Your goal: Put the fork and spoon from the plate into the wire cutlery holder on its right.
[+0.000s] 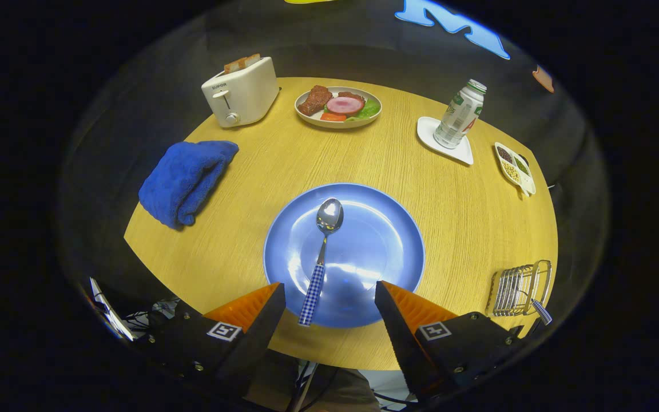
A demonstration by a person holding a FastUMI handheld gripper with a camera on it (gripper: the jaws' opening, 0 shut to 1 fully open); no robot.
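- The table (455, 229) is filling the middle of the frame.
- The plate (386, 229) is sitting at lower centre, just ahead of the fingers.
- The gripper (329, 294) is hovering at the bottom, fingers spread wide and gripping nothing.
- The towel (183, 180) is lying at left.
- The holder (519, 289) is standing at lower right, a checked handle (541, 312) poking out.
- The spoon (322, 252) is lying on the plate, handle between the fingertips.

Blue plate (386, 229), checked blue-white spoon (322, 254) handle, blue towel (183, 178), white toaster (242, 91), yellow wood-grain table (467, 217).
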